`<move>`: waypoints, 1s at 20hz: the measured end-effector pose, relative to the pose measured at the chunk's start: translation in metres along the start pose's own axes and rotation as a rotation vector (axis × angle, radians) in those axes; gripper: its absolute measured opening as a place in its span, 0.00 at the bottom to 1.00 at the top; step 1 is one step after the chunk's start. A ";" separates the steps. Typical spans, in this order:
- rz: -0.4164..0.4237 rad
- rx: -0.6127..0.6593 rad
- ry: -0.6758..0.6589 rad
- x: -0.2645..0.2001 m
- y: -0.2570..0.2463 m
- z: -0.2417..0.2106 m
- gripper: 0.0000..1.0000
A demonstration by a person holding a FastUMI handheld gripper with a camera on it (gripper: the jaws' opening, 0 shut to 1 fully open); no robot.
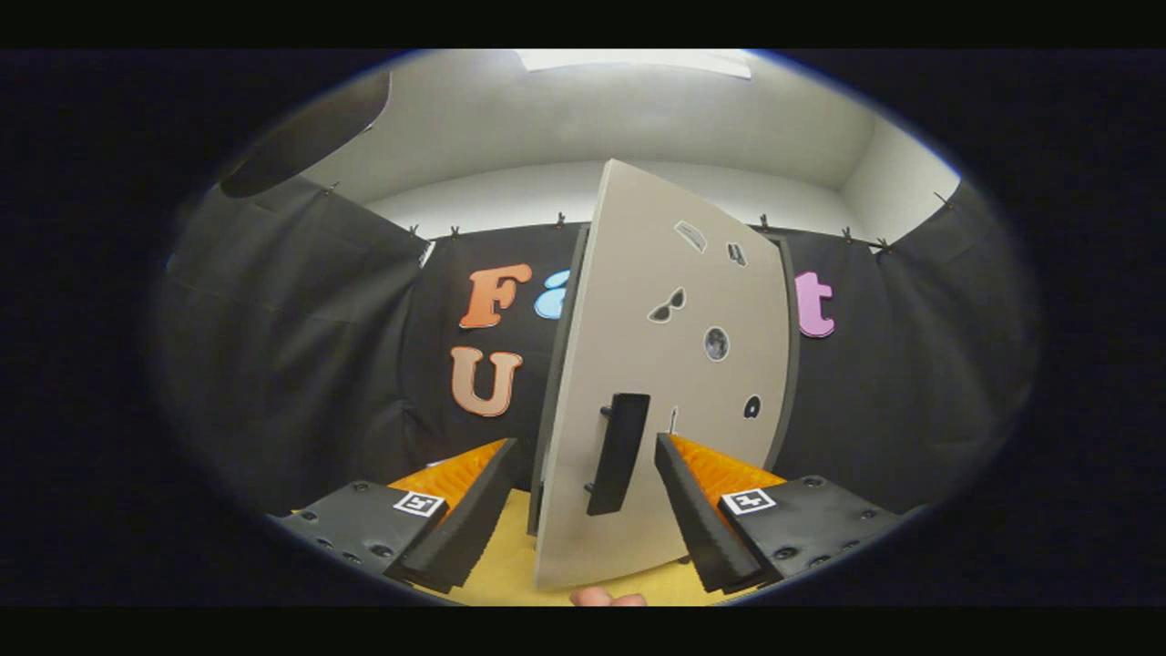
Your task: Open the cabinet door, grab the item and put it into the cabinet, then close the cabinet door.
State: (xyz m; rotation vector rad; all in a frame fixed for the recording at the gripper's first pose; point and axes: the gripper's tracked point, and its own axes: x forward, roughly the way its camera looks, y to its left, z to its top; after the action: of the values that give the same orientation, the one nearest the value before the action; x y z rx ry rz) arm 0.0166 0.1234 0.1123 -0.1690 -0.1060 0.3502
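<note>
Gripper point(583, 474) fingers spread wide, gripping nothing. Between the fingers, just ahead of the tips, cabinet door point(669, 364) swung partly open, near edge toward the fingers, stickers scattered over its pale face. Dark vertical handle point(618, 453) on that face, in the gap between the fingers, touched by neither. Yellow tabletop point(506, 569) below. Item to be stored: cannot tell where.

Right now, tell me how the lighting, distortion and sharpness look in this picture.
Gripper view: fisheye bends the cabinet door edges into curves; bright glare from the ceiling light above, booth sides fall dark; door handle, between the open gripper fingers, reads fairly sharp; stickers on the door are small and soft.
</note>
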 end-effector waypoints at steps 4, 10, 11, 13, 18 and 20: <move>-0.056 0.068 0.008 0.031 -0.019 -0.010 0.95; -0.071 0.190 0.065 0.130 -0.034 -0.069 0.95; -0.057 0.210 0.057 0.134 -0.033 -0.073 0.96; -0.041 0.220 0.057 0.143 -0.036 -0.080 0.97; 0.006 0.284 0.080 0.180 -0.038 -0.095 0.99; 0.032 0.300 0.087 0.195 -0.037 -0.098 1.00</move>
State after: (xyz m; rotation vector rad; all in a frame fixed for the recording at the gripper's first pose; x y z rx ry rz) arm 0.2237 0.1432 0.0375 0.1112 0.0357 0.3864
